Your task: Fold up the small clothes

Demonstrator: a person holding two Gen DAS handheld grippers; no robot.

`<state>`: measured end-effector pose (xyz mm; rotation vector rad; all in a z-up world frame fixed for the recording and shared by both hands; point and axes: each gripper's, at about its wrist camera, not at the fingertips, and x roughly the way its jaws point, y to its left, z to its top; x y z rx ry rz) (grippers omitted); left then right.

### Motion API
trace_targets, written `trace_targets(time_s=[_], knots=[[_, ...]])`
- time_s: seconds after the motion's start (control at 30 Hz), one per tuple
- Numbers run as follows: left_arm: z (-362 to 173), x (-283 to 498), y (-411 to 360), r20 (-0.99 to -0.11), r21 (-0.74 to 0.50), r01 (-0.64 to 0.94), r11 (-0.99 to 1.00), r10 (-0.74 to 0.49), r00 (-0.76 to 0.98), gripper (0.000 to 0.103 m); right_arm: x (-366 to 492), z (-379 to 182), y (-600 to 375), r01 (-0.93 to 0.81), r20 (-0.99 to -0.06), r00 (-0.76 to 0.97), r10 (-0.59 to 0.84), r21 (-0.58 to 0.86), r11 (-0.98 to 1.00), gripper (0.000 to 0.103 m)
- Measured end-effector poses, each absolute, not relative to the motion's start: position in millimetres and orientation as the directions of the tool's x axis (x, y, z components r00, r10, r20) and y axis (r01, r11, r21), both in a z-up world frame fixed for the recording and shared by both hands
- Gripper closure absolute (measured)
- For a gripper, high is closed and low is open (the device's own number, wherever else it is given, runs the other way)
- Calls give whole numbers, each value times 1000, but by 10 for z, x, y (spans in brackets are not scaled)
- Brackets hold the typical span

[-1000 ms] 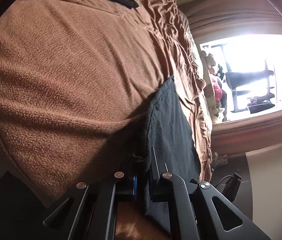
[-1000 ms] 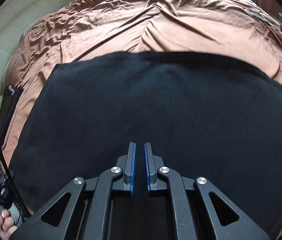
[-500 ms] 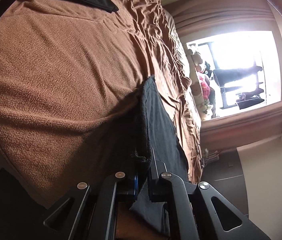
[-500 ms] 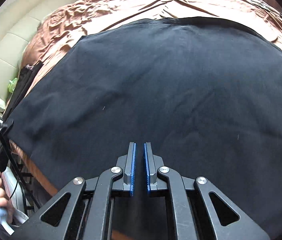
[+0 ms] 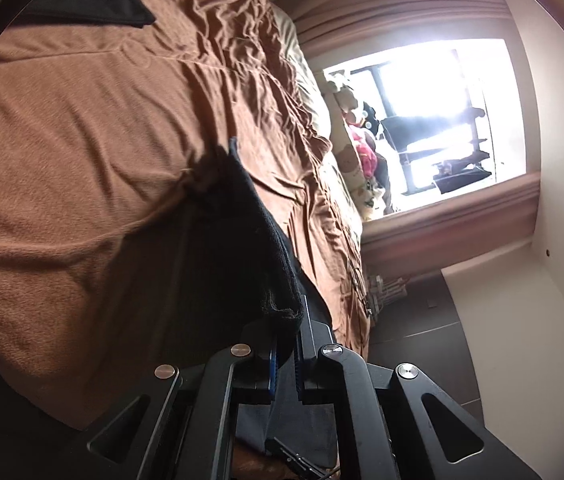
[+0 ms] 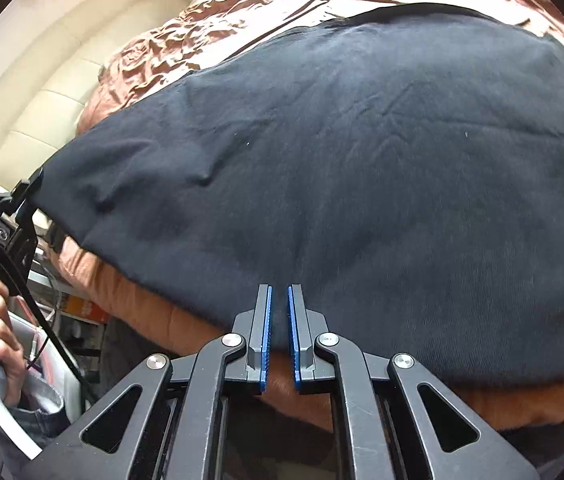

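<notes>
Black cotton garment (image 6: 361,152): spread visible right view only; left gripper (image 5: 286,344) clamps its hem, right gripper (image 6: 279,336) closed, grip unclear.

black garment (image 6: 361,160) runs off right edge; window (image 5: 441,112) glare-blown.

A dark garment (image 6: 361,168) lies spread on the brown-blanketed bed (image 5: 82,140).

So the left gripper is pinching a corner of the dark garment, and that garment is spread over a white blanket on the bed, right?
Not quite: the blanket is brown, not white, as the right wrist view shows. The rest holds: the left gripper is shut on a corner of the dark garment, which lies spread over that blanket on the bed.
</notes>
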<state>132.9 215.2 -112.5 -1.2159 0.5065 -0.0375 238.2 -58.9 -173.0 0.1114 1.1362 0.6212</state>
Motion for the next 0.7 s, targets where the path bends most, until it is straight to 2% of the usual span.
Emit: trace_targets(time_s=[0.37, 0.7], knots=[[-878, 1553, 1986, -314, -911, -174, 374, -354, 881, 97, 2294, -1592, -1071, -355, -727, 342, 595, 486, 798, 98], [-551, 1785, 1821, -299, -905, -126, 407, -397, 868, 97, 2260, -1744, -947, -371, -731, 325, 600, 485, 792, 98]])
